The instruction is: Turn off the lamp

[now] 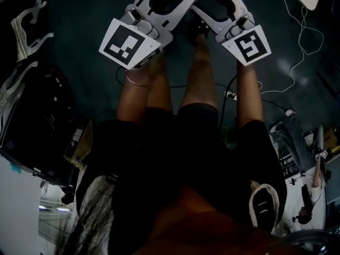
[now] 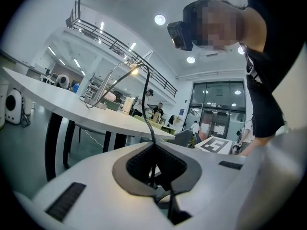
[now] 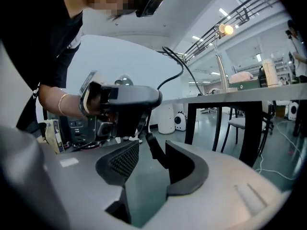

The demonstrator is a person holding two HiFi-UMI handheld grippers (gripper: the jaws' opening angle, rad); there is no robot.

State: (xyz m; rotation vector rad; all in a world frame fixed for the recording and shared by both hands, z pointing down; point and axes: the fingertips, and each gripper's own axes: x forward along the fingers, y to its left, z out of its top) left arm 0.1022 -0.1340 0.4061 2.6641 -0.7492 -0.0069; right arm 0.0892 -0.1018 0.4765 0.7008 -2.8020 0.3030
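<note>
The desk lamp [image 2: 135,71] stands on a long white table [image 2: 57,97], its bulb [image 3: 226,29] lit. Its black cord [image 2: 149,110] runs down from the table into my left gripper [image 2: 154,163], which is shut on it. In the right gripper view the left gripper [image 3: 125,98] hangs just ahead, and a black piece of the cord [image 3: 154,150] lies between the spread fingers of my right gripper [image 3: 146,159], against the right pad. In the head view both grippers, left [image 1: 187,3] and right [image 1: 204,0], meet tip to tip low over the dark floor, above the person's feet.
The person's bare legs [image 1: 199,73] are right under the grippers. A black table leg [image 3: 250,128] stands to the right. White cable [image 1: 297,41] loops on the floor at right. Black equipment [image 1: 32,116] sits at left. People move about in the far background.
</note>
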